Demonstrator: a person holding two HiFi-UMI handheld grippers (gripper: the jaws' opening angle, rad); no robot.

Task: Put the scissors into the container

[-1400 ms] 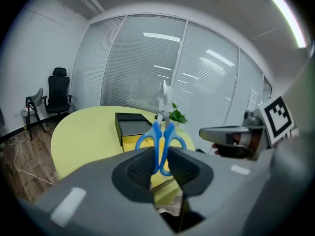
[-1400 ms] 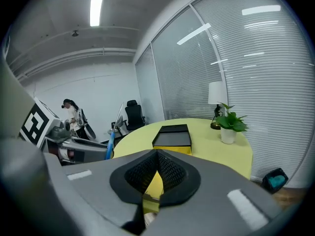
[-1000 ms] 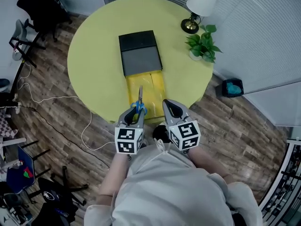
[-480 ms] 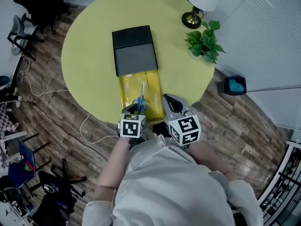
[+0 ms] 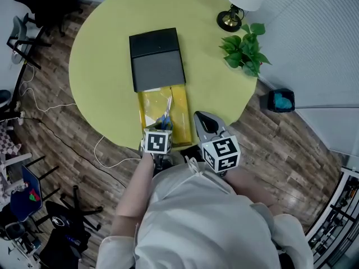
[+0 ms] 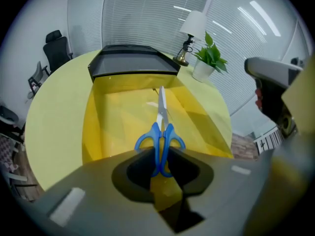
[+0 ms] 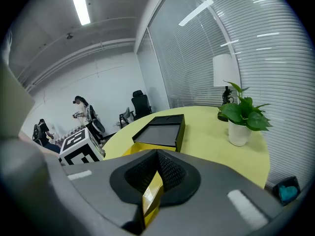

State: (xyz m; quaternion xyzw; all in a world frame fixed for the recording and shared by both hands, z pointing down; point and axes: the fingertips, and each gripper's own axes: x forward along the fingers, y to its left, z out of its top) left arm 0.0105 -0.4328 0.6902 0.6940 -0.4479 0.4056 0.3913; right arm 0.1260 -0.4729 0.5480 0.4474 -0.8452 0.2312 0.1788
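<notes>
My left gripper (image 6: pixel 160 155) is clamped on the blue handles of the scissors (image 6: pixel 161 127). The blades point away from me, and the pair is held on edge. A second ago this gripper hung at the near edge of the round yellow-green table (image 5: pixel 101 66), short of the container (image 5: pixel 180 114). Now it has come forward, and the scissors hang over the near half of the container's open yellow tray. The tips reach toward the black sleeve (image 5: pixel 156 60) that covers the far half. I cannot tell whether the scissors touch the tray floor yet.

My right gripper (image 7: pixel 156 157) waits just beside the container's right wall, near the table's edge. Its jaws are together with nothing between them, and it has barely shifted.

The scissors look lined up with the tray, clear of both side walls. I judge that what remains is lowering and letting go.
</notes>
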